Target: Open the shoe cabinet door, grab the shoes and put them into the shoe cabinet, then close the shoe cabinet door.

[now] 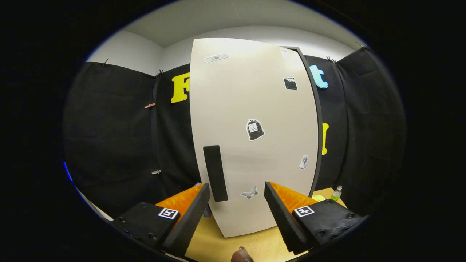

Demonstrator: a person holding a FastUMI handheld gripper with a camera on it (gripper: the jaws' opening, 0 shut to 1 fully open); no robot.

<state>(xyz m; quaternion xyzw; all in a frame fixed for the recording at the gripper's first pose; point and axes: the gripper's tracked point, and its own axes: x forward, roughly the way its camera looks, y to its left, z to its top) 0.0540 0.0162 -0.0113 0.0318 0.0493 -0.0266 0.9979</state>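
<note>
Gripper (236, 194): two wedge-shaped fingers (196, 214) with ribbed inner faces, spread apart with nothing between them. Each finger mount carries a square black-and-white marker (168, 213) and recessed screws (149, 235).

The gripper (237, 189) hangs with its fingers spread wide, nothing between them but air — just ahead stands the shoe cabinet door (251, 138), pale, shut and dotted with stickers. Its dark handle (215, 173) sits upright beside the left finger, and a small bottle (337, 193) stands on the wooden table (218, 243) beyond the right finger.
</note>
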